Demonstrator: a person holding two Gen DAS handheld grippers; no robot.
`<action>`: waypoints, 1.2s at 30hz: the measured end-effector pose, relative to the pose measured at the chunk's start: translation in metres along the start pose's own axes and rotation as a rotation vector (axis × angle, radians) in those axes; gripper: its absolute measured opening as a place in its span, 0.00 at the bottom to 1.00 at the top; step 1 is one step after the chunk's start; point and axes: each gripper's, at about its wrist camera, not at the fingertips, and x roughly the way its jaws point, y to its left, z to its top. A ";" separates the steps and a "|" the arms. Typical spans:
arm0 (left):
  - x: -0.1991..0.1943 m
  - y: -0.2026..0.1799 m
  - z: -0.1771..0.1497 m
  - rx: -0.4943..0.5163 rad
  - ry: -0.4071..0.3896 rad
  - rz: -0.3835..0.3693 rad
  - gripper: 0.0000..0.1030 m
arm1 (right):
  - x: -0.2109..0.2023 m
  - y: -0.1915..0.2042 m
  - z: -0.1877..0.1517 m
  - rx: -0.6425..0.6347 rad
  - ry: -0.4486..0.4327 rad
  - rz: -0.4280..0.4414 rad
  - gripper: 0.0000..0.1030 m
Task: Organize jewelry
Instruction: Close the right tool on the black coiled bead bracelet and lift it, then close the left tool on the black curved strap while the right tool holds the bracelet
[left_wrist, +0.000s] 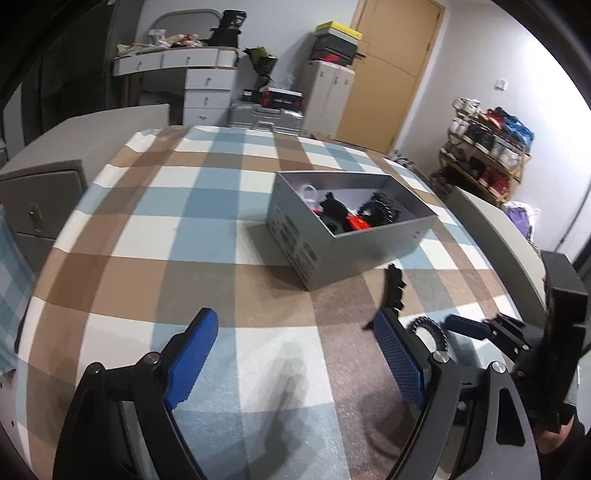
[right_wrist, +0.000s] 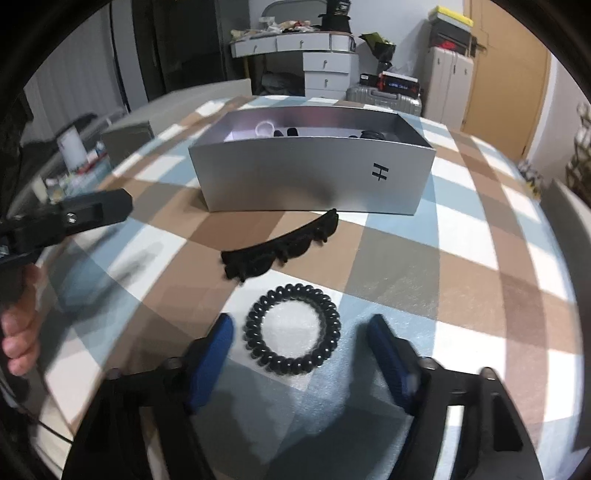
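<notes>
- A silver box (right_wrist: 314, 177) is seen sitting on the checked cloth (left_wrist: 184, 229) that covers the desk, top open, with a black "H"-like mark on the wall facing the right wrist camera.
- Inside the box, a white ring-shaped piece (left_wrist: 308, 192), some black pieces, something red (left_wrist: 357, 222) and a black coiled band (left_wrist: 380, 208) can be made out; the rest is too small to be told apart.
- A black toothed hair clip (right_wrist: 280, 247) is laid on the cloth just beside the box's near wall, at about 12 o'clock from the right gripper (right_wrist: 301, 334).
- A black spiral hair tie (right_wrist: 293, 329) is lying flat on a white square, apart from the clip, right between the right gripper's blue fingers (right_wrist: 384, 350). These are spread wide either side of it, not touching it.
- The left gripper (left_wrist: 295, 332) is held over the cloth with its fingers (left_wrist: 194, 350) spread too and nothing pinched between them.
- In the left wrist view the hair tie and the right gripper are found at roughly 3 o'clock.
</notes>
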 end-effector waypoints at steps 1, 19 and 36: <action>0.000 -0.001 -0.001 0.003 0.000 -0.008 0.81 | -0.001 0.001 0.000 -0.008 -0.003 0.007 0.53; 0.033 -0.049 -0.008 0.184 0.181 -0.155 0.81 | -0.033 -0.032 -0.009 0.127 -0.110 0.045 0.35; 0.075 -0.090 0.007 0.315 0.220 -0.107 0.61 | -0.053 -0.071 -0.019 0.225 -0.198 0.057 0.35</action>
